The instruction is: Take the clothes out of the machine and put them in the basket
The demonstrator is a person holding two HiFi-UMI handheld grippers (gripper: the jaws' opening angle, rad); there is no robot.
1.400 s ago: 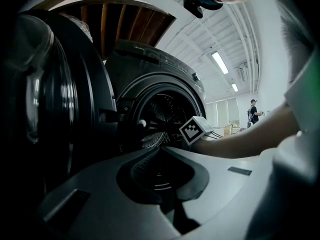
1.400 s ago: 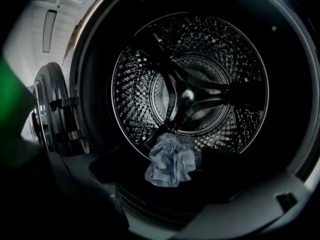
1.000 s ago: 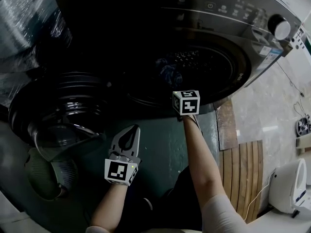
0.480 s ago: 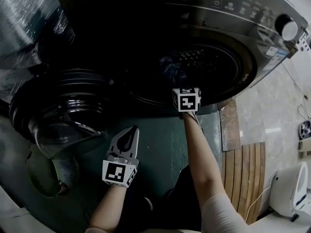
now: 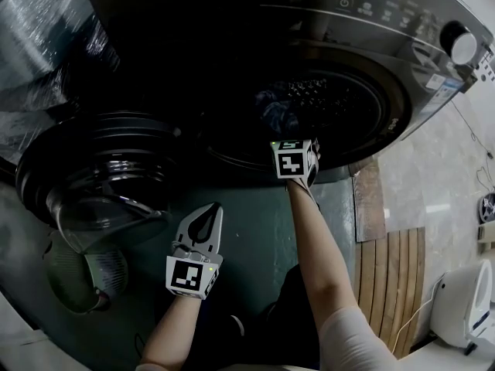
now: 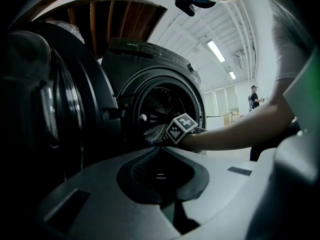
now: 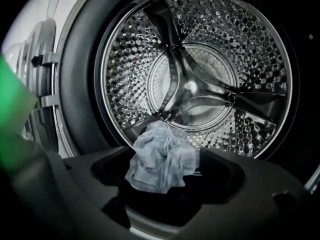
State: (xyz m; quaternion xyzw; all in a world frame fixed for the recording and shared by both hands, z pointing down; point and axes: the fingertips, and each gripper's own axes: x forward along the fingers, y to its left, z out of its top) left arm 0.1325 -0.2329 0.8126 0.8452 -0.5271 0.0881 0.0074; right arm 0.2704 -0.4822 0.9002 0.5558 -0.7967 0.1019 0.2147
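Both forward: right gripper [image 7: 167, 170] extended to drum [image 7: 200, 59], jaws closing round cloth [image 7: 162, 156]; left gripper [image 5: 207, 213] back, jaws together.

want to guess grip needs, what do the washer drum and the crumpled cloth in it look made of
Drum: probably stainless steel, bright and glossy; its wall is embossed with small perforated dimples that catch highlights. Crumpled cloth: soft woven fabric, matte and pale, bunched into deep creases; the fibre cannot be told.

Washer [image 5: 232, 22] is dark grey, drum [image 7: 200, 59] shiny silver with a honeycomb dimple pattern all over. Cloth [image 7: 162, 161] is pale blue-grey. Basket [image 5: 85, 277] looks light green, floor [image 5: 263, 238] dark green, wooden slats [image 5: 387, 284] brown.
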